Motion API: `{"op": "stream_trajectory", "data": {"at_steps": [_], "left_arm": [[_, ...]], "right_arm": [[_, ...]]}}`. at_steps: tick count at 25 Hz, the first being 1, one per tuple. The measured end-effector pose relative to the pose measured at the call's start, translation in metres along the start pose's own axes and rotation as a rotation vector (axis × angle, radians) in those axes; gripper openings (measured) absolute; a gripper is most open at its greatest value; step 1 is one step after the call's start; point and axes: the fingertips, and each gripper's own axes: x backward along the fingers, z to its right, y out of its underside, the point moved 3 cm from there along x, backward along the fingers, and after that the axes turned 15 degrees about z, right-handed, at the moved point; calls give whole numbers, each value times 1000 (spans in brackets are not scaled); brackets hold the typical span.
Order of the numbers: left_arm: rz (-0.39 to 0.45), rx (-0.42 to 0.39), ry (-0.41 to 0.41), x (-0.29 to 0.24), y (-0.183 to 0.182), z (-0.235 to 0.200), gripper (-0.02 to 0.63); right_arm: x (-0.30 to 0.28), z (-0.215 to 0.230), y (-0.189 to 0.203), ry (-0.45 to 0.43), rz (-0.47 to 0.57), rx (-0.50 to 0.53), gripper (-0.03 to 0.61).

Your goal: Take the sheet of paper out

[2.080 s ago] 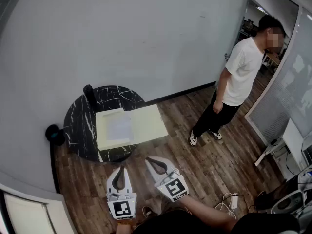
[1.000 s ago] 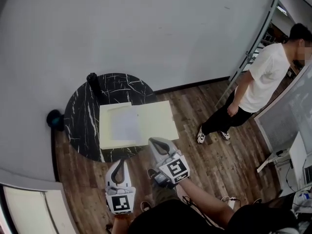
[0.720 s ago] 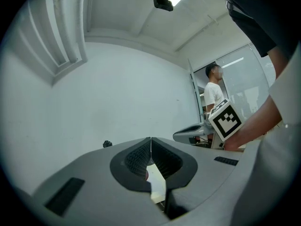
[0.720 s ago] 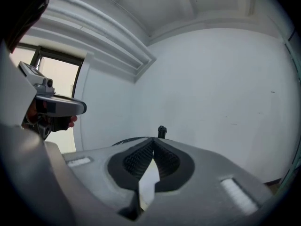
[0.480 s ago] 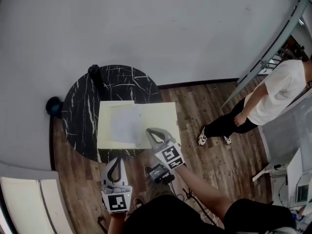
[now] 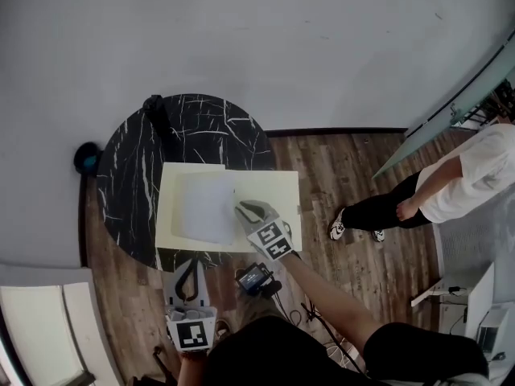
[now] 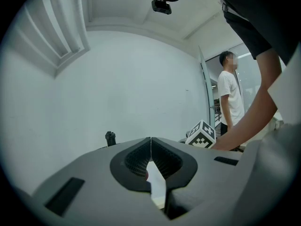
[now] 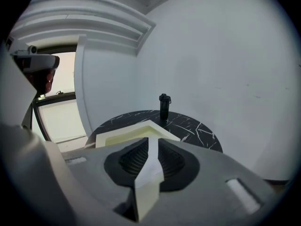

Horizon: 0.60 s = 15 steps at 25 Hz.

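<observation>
A white sheet of paper [image 6: 206, 207] lies flat on the left half of an open pale-yellow folder [image 6: 269, 191] on a round black marble table [image 6: 201, 127]. My right gripper [image 6: 240, 207] hovers over the folder, its tips at the sheet's right edge. In the right gripper view its jaws [image 8: 151, 140] stand open by a narrow gap, with white paper [image 8: 151, 166] showing through and the folder [image 8: 122, 136] ahead. My left gripper [image 6: 190, 268] hangs low in front of the table, shut and empty [image 7: 151, 139].
A black bottle [image 6: 153, 107] stands at the table's far left rim. A dark round object [image 6: 87, 158] sits on the floor by the wall. A person [image 6: 467, 183] in a white shirt stands on the wood floor to the right.
My right gripper has moved forward from in front of the table to over the folder, reaching the paper's edge. The left gripper stayed low. The view has shifted over the table.
</observation>
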Motion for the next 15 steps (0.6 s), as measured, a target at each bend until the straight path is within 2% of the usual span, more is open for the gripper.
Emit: {"op": "stream_trajectory", "data": {"at_steps": [7,15], "left_arm": [[-51,4,-52,-14,17,-11,5],[-100,0,-120,-12,33,-27,5]], "right_arm": [[-47,18,71,-30,-190,-56,71],[-83,26,119,-76,-311,-75,72]]}}
